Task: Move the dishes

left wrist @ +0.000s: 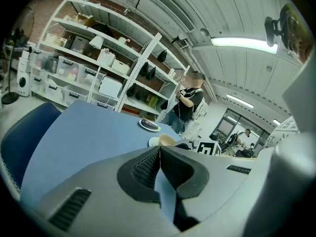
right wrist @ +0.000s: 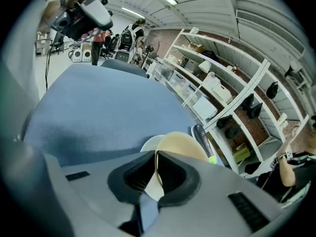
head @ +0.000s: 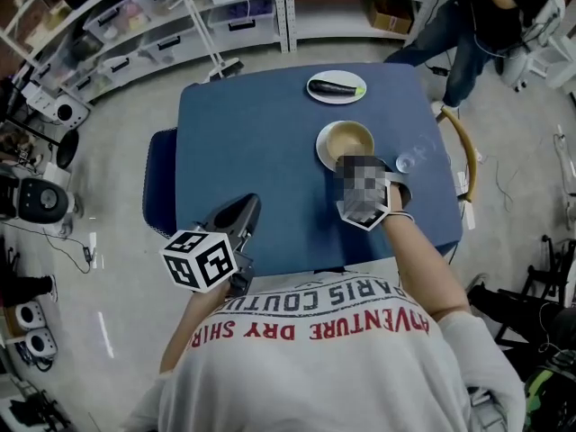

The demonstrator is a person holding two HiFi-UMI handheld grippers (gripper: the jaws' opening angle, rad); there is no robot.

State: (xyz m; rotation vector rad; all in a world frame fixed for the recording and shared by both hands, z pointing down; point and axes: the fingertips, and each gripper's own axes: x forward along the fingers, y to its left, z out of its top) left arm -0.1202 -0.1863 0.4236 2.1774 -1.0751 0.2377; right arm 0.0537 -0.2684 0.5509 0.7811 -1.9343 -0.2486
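A tan bowl [head: 345, 141] stands on a white plate [head: 321, 148] on the right half of the blue table [head: 252, 133]. My right gripper [head: 357, 164] is shut on the bowl's near rim; in the right gripper view the pads [right wrist: 143, 174] pinch the rim of the bowl [right wrist: 180, 144], with the plate [right wrist: 148, 144] beneath it. A second white plate [head: 337, 88] with a dark eggplant [head: 335, 85] sits at the far edge. My left gripper [head: 247, 209] hovers over the near left of the table, shut and empty [left wrist: 159, 154].
A blue chair [head: 157, 183] stands at the table's left side and a wooden chair [head: 465, 147] at its right. A small clear object [head: 408, 162] lies right of the bowl. A person [head: 486, 12] stands beyond the far right corner. Shelving [head: 144, 16] lines the back.
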